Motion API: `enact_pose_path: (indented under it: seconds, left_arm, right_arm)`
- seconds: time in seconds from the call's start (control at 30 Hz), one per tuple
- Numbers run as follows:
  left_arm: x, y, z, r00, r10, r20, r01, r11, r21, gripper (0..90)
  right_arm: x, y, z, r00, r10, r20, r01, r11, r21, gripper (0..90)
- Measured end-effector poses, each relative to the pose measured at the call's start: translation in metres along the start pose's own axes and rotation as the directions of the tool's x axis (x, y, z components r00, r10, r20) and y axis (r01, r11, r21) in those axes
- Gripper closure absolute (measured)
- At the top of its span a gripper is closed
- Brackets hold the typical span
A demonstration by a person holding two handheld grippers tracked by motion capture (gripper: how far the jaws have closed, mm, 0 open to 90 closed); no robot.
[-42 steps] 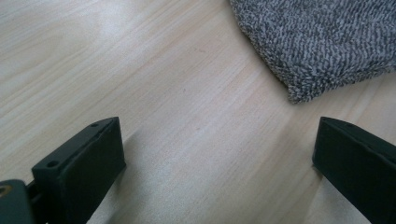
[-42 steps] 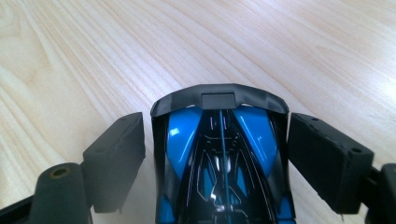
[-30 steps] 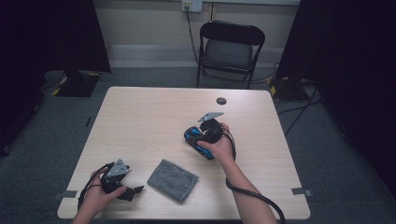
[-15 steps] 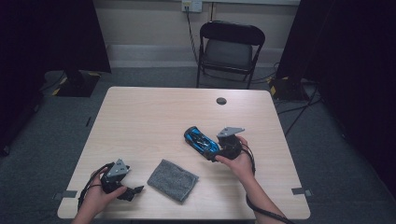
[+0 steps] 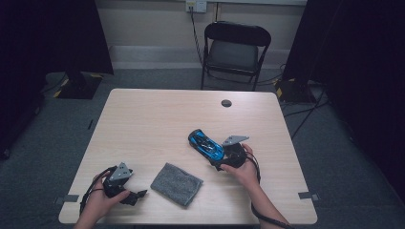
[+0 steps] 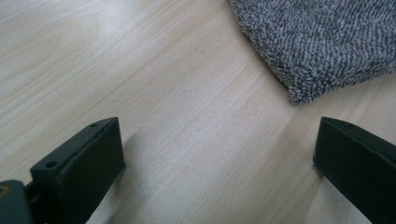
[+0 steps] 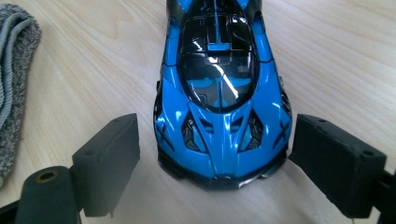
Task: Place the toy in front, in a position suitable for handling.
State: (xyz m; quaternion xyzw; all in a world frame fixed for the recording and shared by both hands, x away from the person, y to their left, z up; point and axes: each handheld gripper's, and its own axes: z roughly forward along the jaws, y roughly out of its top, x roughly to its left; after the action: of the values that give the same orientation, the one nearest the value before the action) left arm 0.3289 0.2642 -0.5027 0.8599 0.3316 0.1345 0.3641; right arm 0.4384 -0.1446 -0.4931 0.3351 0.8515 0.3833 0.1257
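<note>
The right gripper (image 7: 215, 154) has its wide-open jaws either side of the blue car (image 7: 219, 98) at centre frame on the table (image 5: 143, 124), not yet closed, while the left gripper (image 6: 215, 154), open and empty, rests near the cloth (image 6: 322, 42).

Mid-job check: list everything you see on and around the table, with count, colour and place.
toy car: one, blue and black, on the table right of centre, one end between the right gripper's open jaws
cloth: one, grey, folded, flat near the front edge of the table
table: one, light wood, middle of the room
round cap: one, dark, near the table's far edge
folding chair: one, black, behind the table
wall socket: one, white, with a dark cable running down
left gripper: one, black, open, low over bare table beside the cloth
right gripper: one, black, open, jaws either side of the car; contact cannot be told
</note>
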Motion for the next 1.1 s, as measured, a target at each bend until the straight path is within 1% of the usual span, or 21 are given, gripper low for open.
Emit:
enact_pose_path:
  seconds: [0.2,0.27,0.3,0.6,0.63,0.67,0.7,0.87,0.93,0.97,1.0,1.03,1.07,1.1]
  left_arm:
    - [0.0000,0.0000,0.0000,1.0000,0.000,0.000,0.000,1.0000,0.000,1.1]
    - [0.0000,0.0000,0.0000,1.0000,0.000,0.000,0.000,1.0000,0.001,1.1]
    - [0.0000,0.0000,0.0000,1.0000,0.000,0.000,0.000,1.0000,0.000,1.1]
    - [-0.0002,-0.0001,0.0001,1.0000,-0.001,-0.001,0.001,1.0000,-0.001,1.1]
    - [-0.0002,-0.0001,0.0001,1.0000,-0.001,-0.002,0.001,1.0000,-0.001,1.1]
    - [-0.0002,-0.0001,0.0001,1.0000,-0.001,-0.001,0.001,1.0000,-0.001,1.1]
    - [-0.0003,-0.0001,0.0001,1.0000,0.001,-0.003,-0.001,1.0000,-0.001,1.1]
    - [-0.0016,-0.0001,-0.0002,1.0000,-0.003,-0.007,0.003,1.0000,0.001,1.2]
    - [-0.0023,-0.0002,-0.0004,0.9999,0.007,0.008,-0.007,1.0000,-0.002,1.4]
    - [-0.0025,-0.0002,-0.0010,0.9998,0.004,0.018,-0.004,0.9999,-0.009,2.3]
    - [-0.0029,0.0000,-0.0015,0.9995,-0.017,0.027,0.018,0.9994,-0.029,5.3]
    - [-0.0034,0.0007,-0.0023,0.9979,-0.057,0.031,0.059,0.9970,-0.050,11.1]
    - [-0.0034,0.0007,-0.0023,0.9979,-0.057,0.031,0.059,0.9970,-0.050,18.3]
    - [-0.0035,0.0030,-0.0035,0.9898,-0.129,0.059,0.133,0.9894,-0.058,19.5]
  right_arm:
    - [0.0047,-0.0008,0.0083,0.9992,-0.027,0.029,0.027,1.000,0.011,14.2]
    - [0.0052,-0.0020,0.0095,0.9991,-0.030,0.030,0.029,0.999,0.014,13.5]
    - [0.0049,-0.0027,0.0098,0.9991,-0.027,0.034,0.026,1.000,0.002,14.3]
    - [0.0048,-0.0016,0.0114,0.9988,-0.018,0.045,0.018,1.000,0.004,14.3]
    - [0.0049,-0.0017,0.0114,0.9988,-0.018,0.046,0.018,1.000,0.003,15.3]
    - [0.0053,-0.0019,0.0108,0.9987,-0.017,0.048,0.017,1.000,-0.003,20.3]
    - [0.0052,-0.0027,0.0097,0.9982,-0.004,0.061,0.005,1.000,-0.013,23.3]
    - [0.0053,-0.0027,0.0097,0.9981,-0.005,0.061,0.006,1.000,-0.013,23.4]
    - [0.0055,-0.0028,0.0097,0.9980,-0.003,0.063,0.004,1.000,-0.014,23.5]
    - [0.0055,-0.0028,0.0097,0.9980,-0.002,0.063,0.003,1.000,-0.014,23.4]
    - [0.0056,-0.0028,0.0097,0.9980,-0.001,0.064,0.002,1.000,-0.014,23.4]
    - [0.0056,-0.0028,0.0097,0.9979,-0.001,0.064,0.002,1.000,-0.014,23.4]
    - [0.0057,-0.0029,0.0097,0.9979,0.000,0.065,0.001,1.000,-0.014,23.4]
    - [0.0057,-0.0029,0.0096,0.9979,0.000,0.065,0.001,1.000,-0.014,23.4]
